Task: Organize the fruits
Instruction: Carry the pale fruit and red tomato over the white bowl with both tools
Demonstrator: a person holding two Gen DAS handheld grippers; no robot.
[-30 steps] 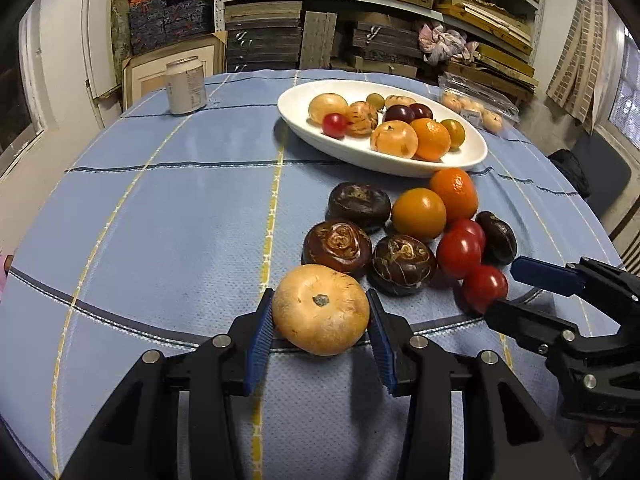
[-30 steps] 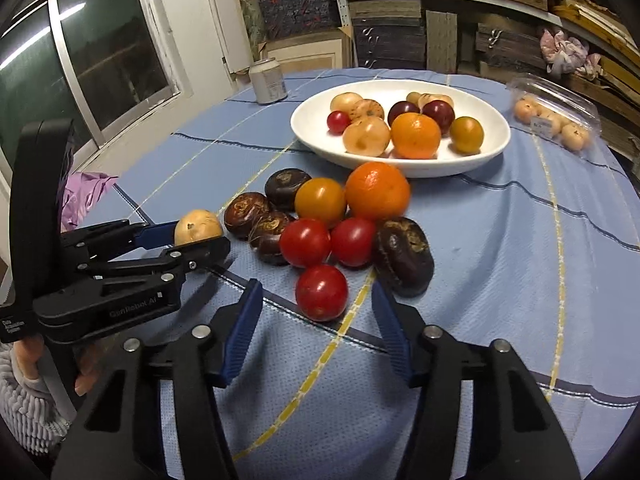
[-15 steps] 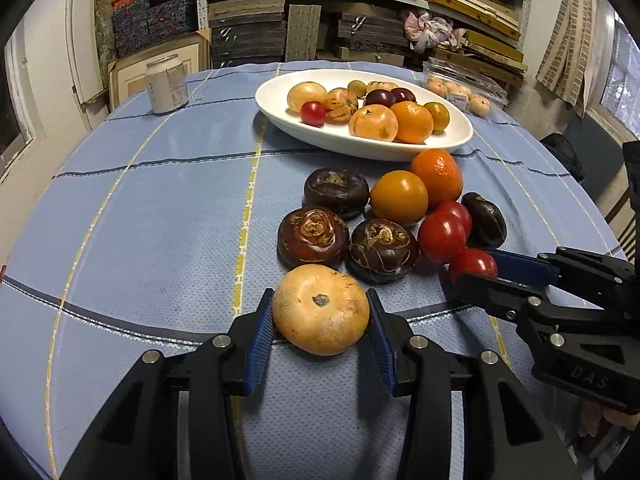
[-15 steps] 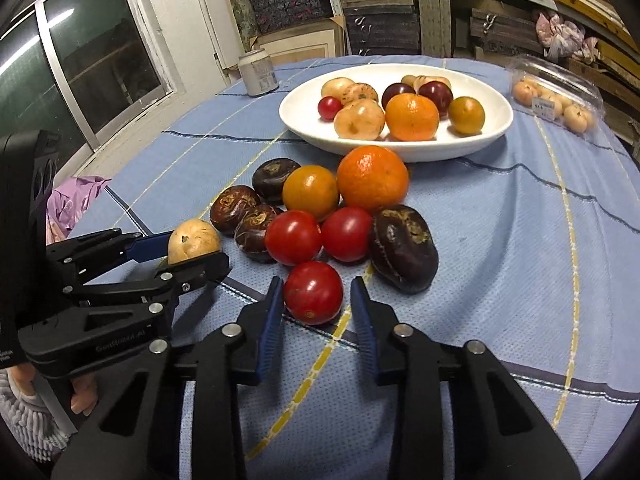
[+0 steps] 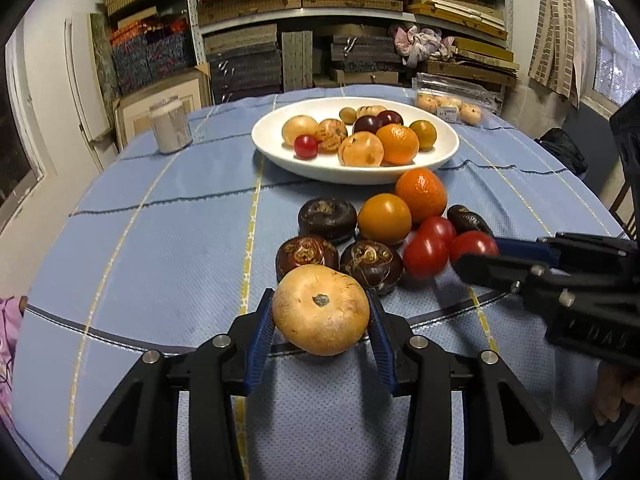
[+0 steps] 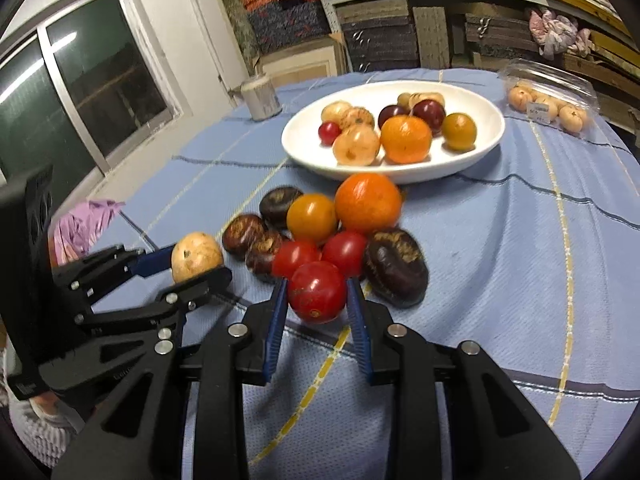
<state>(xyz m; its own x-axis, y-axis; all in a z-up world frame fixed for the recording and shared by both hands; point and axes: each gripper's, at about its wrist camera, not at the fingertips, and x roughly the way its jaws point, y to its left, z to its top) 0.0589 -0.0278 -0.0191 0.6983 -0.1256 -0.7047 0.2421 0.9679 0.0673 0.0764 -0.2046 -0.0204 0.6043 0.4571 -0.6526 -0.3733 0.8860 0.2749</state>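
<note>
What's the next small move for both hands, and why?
Probably lift both straight up, then carry toward the white bowl. The left gripper clamps the tan fruit; the right gripper has just closed on a red tomato, which touches neighbouring tomatoes.

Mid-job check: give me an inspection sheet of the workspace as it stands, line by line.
Surface: table under a blue cloth with yellow and dark stripes.
Job's things: white bowl holding mixed fruit; loose pile of oranges, tomatoes and dark fruit in front of it.
Clutter: tin; clear punnet of small fruit.
Grippers: left tongs shut on tan fruit; right tongs have just closed on red tomato.
Cables: nothing seen.
Surroundings: packed shelves; window.
</note>
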